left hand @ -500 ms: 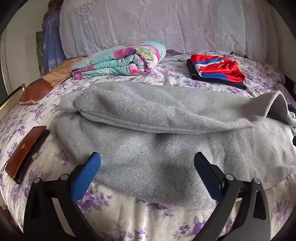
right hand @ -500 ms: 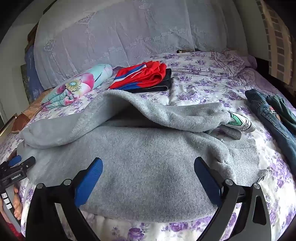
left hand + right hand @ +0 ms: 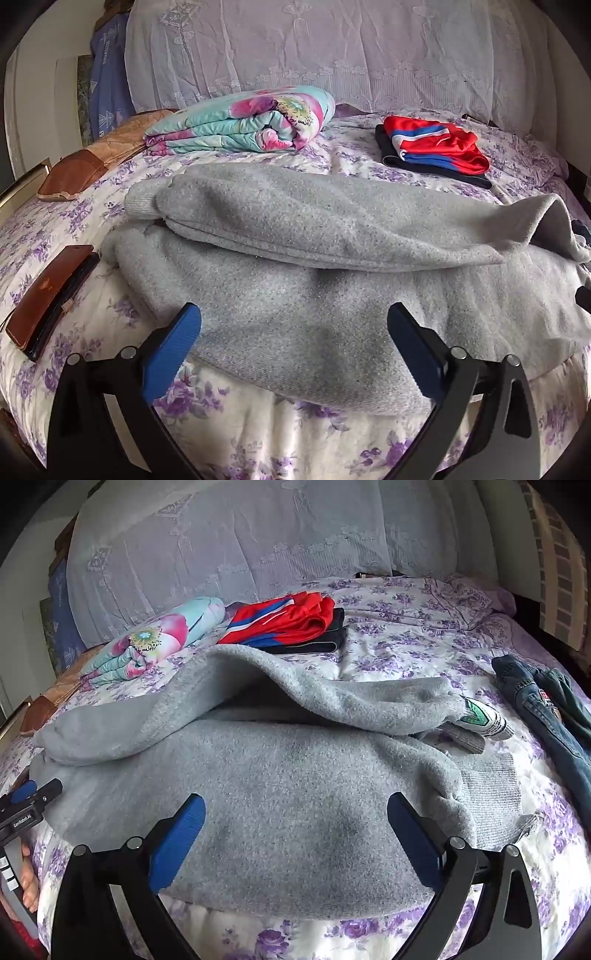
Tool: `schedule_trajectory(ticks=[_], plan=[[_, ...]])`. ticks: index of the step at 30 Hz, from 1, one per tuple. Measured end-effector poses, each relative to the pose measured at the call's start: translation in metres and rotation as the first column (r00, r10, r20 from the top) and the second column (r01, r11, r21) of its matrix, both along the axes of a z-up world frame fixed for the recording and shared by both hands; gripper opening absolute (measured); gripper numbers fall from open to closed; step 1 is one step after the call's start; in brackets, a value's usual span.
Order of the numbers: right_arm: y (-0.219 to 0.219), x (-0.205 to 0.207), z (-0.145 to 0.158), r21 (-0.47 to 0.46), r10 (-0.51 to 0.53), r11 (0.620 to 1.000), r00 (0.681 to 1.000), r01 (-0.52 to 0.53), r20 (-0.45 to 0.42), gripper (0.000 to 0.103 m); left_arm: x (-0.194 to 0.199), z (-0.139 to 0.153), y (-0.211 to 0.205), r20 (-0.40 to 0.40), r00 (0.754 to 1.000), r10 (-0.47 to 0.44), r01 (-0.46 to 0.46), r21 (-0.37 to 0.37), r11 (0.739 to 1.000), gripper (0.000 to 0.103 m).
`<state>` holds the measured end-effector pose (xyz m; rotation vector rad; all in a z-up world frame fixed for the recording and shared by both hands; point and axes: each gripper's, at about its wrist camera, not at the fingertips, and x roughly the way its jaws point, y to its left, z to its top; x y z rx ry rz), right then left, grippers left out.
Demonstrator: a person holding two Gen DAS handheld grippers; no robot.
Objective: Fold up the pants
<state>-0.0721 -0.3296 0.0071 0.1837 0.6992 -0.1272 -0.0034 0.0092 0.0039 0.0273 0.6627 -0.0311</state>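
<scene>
**Both grippers wide open over grey pants on bed**

Left gripper (image 3: 293, 323): blue-padded black tongs spread wide, nothing btwn them, tilted down above the near edge of the thick grey fleece pants (image 3: 332, 295). Pads not touching cloth as far as the view shows.

Right gripper (image 3: 295, 812): same state, jaws at full spread, empty, hanging over the near part of the same pants (image 3: 288, 782). At the far left of the right wrist view the left gripper's tip (image 3: 31, 795) shows just beside the pants' left end, w/ a person's fingers (image 3: 27, 882) on its handle.

Pants lie across the middle of the bed, one leg laid loosely over the other; upper leg bulges open in the middle. Ribbed cuff w/ a frayed edge sits at the right end, next to a white-and-green label.

Around: purple-flowered white bedsheet (image 3: 258, 435) underneath. Brown leather wallet (image 3: 48, 299) left of pants, apart. Behind: rolled turquoise-pink floral quilt (image 3: 243, 122), and red-blue-white sports garment on a black one (image 3: 436, 151). Blue denim jeans (image 3: 543, 709) right of pants, apart. Lilac lace cover (image 3: 332, 51) at back.
</scene>
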Motion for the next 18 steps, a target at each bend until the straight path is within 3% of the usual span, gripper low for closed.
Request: schedule_trajectory(ticks=[18], plan=[[0.0002,0.0007,-0.0023,0.004,-0.002,1.000,1.000,0.002,-0.004,0.099,0.0005,-0.0004,0.0025,0.002,1.000,0.002,-0.002,-0.004,1.000,0.098]])
